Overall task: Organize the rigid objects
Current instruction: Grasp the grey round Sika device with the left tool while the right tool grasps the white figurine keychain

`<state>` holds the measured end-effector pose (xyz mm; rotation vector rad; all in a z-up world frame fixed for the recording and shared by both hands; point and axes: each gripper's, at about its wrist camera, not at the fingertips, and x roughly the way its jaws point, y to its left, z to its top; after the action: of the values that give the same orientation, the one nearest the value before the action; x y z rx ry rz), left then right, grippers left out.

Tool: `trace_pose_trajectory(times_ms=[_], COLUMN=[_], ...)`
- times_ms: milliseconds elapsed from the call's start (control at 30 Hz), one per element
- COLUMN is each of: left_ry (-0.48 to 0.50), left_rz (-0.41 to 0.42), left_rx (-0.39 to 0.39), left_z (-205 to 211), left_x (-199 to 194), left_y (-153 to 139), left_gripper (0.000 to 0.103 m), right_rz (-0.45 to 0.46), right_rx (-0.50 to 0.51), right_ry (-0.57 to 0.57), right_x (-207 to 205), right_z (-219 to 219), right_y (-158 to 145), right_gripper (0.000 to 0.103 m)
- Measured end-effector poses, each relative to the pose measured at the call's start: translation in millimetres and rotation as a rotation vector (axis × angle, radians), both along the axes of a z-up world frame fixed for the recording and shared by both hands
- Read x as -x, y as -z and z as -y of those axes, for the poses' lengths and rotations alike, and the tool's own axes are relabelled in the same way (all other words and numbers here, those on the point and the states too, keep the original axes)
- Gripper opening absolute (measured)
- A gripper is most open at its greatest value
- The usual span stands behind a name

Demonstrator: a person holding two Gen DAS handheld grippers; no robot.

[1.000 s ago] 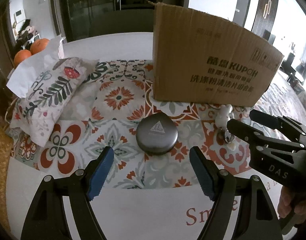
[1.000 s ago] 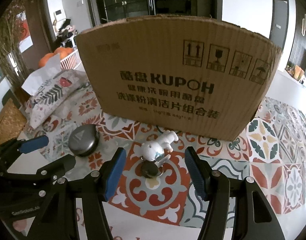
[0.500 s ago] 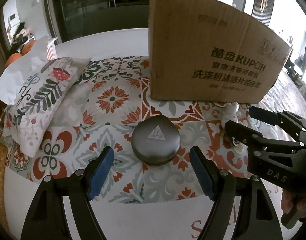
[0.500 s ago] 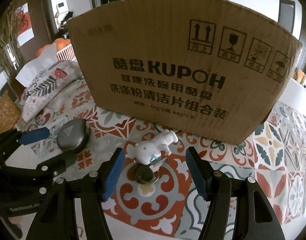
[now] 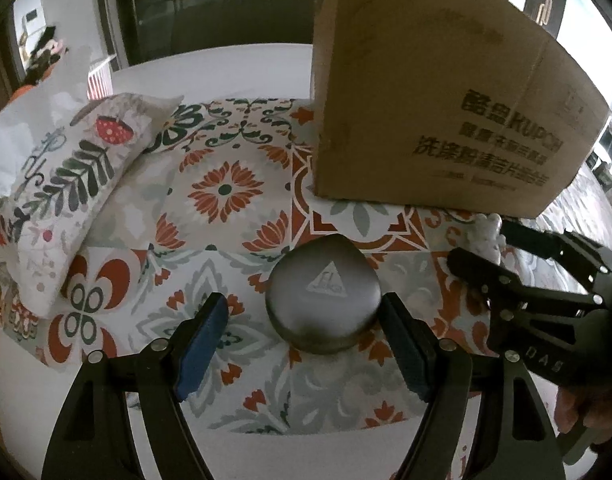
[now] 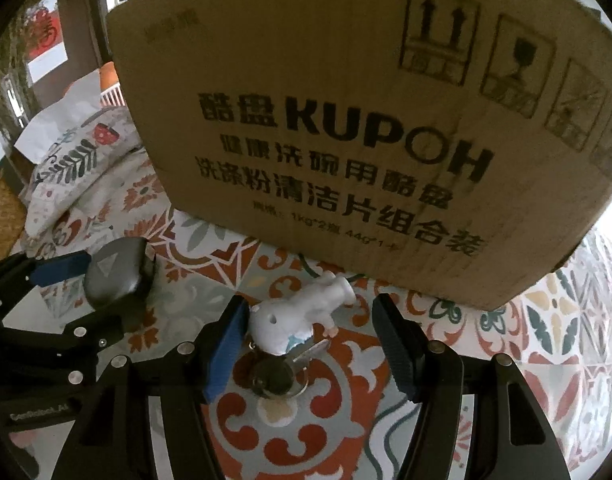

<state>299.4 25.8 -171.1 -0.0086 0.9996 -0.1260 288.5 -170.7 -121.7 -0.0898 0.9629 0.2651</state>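
Observation:
A dark grey rounded case (image 5: 323,297) with a triangle logo lies on the patterned cloth (image 5: 222,192). My left gripper (image 5: 306,320) is open, its fingers either side of the case, the right pad close to it. A white figurine keychain (image 6: 296,316) with a key and dark fob (image 6: 274,374) lies in front of the cardboard box (image 6: 345,120). My right gripper (image 6: 309,332) is open around the figurine, the left pad almost touching it. The case also shows in the right wrist view (image 6: 118,274), and the box in the left wrist view (image 5: 437,108).
A printed pillow (image 5: 74,184) with white paper (image 5: 38,120) behind it lies at the left. The cardboard box stands upright right behind both objects. The white table edge (image 5: 266,456) runs along the front of the cloth.
Both grippers have moved forward and down. The case now sits between the left fingers and the figurine between the right fingers. Neither object has moved.

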Motion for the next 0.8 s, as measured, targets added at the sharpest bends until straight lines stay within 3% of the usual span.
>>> trace_pose_trajectory(times_ms=[167,333,433,800], left_ry=[0.009,0.021,0.023,0.039], left_rz=[0.008,0.023,0.024,0.021], left_rx=[0.018,0.012,0.012,0.023], left_z=[-1.4,1.2,2.7,9.4], left_x=[-0.9,-0.2,-1.8,3.3], left_y=[-1.0,-1.3,-1.1,-2.2], left_gripper=[0.073,0.055,0.055,0.055], right_rz=[0.014,0.032,0.037,0.059], right_rx=[0.001,-0.006,-0.009,0.003], right_ry=[0.009,0.044,0.069,0.095], right_x=[0.1,2.1,4.9,20.7], right_z=[-3.4,-2.1,1.2,12.3], right_y=[2.0,3.0,1.5,-9.2], right_gripper=[0.065,0.058,0.043,0.043])
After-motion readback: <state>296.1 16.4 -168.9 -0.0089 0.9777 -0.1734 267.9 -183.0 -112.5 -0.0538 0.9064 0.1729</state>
